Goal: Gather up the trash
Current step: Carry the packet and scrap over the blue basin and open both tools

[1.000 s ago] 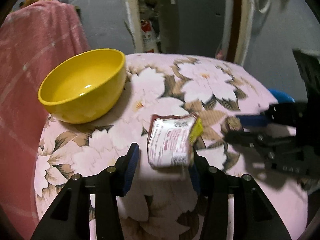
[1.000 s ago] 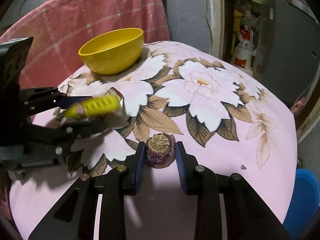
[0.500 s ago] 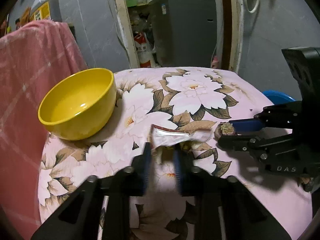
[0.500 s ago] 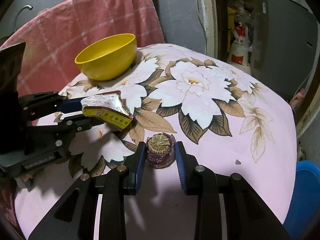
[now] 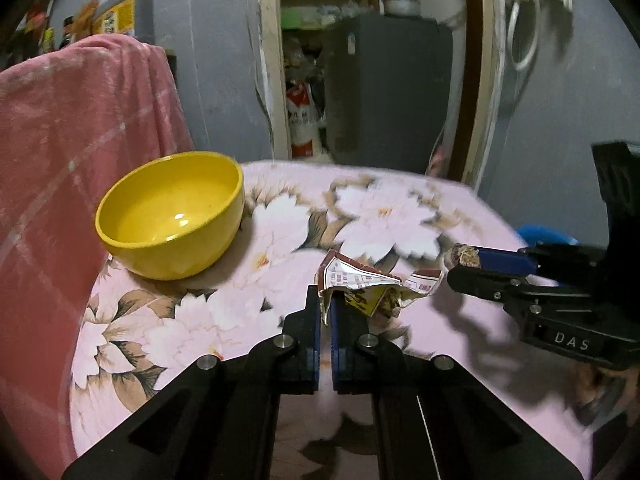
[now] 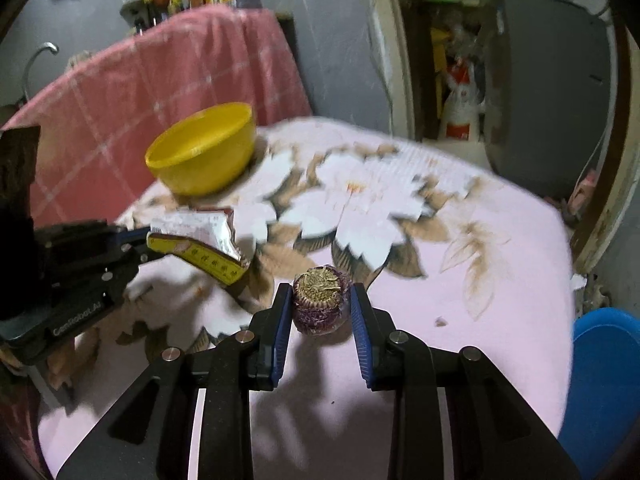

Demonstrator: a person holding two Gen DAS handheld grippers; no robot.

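Above floral table point(image 5: 460, 332), left tool point(image 5: 326, 300) clamping wrapper point(image 5: 368, 284), right tool point(image 6: 320, 300) clamping wad point(image 6: 320, 306), yellow bowl point(image 5: 172, 216) empty.

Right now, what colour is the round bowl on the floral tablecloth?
Plain yellow, inside and out. The round bowl shows best in the left wrist view.

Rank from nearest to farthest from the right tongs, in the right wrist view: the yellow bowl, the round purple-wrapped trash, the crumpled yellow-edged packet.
1. Round purple-wrapped trash: clamped in the right tongs.
2. Crumpled yellow-edged packet: to the left, held in the left tongs.
3. Yellow bowl: far left, by the pink cloth.
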